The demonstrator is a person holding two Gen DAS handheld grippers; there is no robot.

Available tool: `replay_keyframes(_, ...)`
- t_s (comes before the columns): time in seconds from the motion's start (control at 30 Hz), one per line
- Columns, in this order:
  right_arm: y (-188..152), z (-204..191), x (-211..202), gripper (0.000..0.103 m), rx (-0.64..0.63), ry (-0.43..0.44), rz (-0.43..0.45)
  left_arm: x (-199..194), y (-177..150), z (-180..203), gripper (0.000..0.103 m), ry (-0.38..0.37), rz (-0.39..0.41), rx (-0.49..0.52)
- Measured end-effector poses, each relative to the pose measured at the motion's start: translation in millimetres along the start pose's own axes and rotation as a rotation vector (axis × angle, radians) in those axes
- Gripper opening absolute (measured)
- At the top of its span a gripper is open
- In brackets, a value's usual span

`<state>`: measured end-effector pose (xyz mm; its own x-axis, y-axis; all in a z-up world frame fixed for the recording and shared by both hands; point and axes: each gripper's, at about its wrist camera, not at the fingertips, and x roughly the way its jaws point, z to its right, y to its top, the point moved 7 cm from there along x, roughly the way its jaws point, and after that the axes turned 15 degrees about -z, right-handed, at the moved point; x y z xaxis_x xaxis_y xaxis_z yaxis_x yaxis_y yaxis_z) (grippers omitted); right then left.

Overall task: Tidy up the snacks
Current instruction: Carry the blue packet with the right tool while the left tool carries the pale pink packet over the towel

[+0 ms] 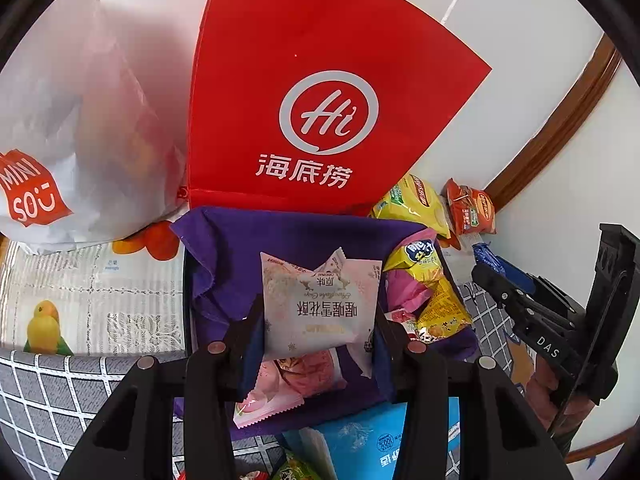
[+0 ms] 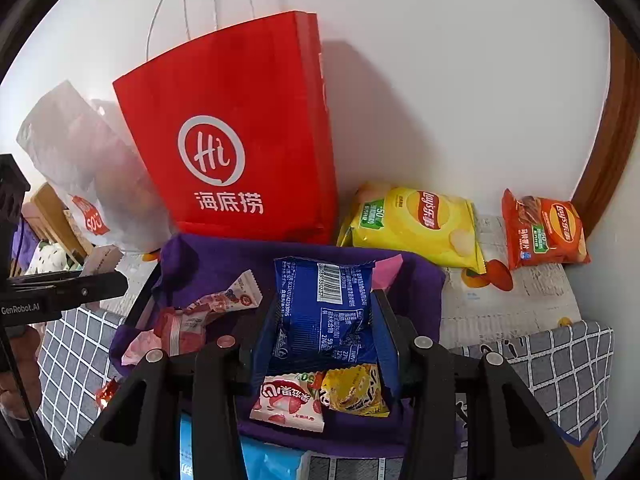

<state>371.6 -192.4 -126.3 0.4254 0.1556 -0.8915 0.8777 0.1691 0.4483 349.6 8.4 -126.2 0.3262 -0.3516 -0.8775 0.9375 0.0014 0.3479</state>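
Both grippers loaded over the purple bin.
Left gripper [image 1: 318, 344] clamps a white packet [image 1: 320, 306]; right gripper [image 2: 324, 336] clamps a blue packet [image 2: 326, 312]. Each hangs above the bin [image 2: 416, 280], evidently for dropping among the snacks already inside.

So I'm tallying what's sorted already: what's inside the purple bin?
Inside the purple bin: a pink-and-white strawberry packet, a yellow packet, red-and-pink wrappers and a pink pack. The blue packet and white packet held above hide what lies beneath.
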Motion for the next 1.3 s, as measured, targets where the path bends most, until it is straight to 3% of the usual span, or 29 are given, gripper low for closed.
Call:
replay_keyframes(0.6,-4.1,-8.0,16.3,0.045,-0.015,-0.008,-0.044,6.9,1.7,-15.2,0.043,0.018,-0.022,-0.041)
replay_keyframes(1.07,-17.6,-31.3,47.5,0.046,-0.1,-0.036,-0.161,23.0,-1.9,-2.9,0.044,0.008,-0.069,-0.007)
replay_keyframes(1.3,-16.7,-32.5,44.2,0.046,-0.108,-0.062,-0.15,30.5,-3.0,-2.7,0.044,0.011,-0.093,-0.01)
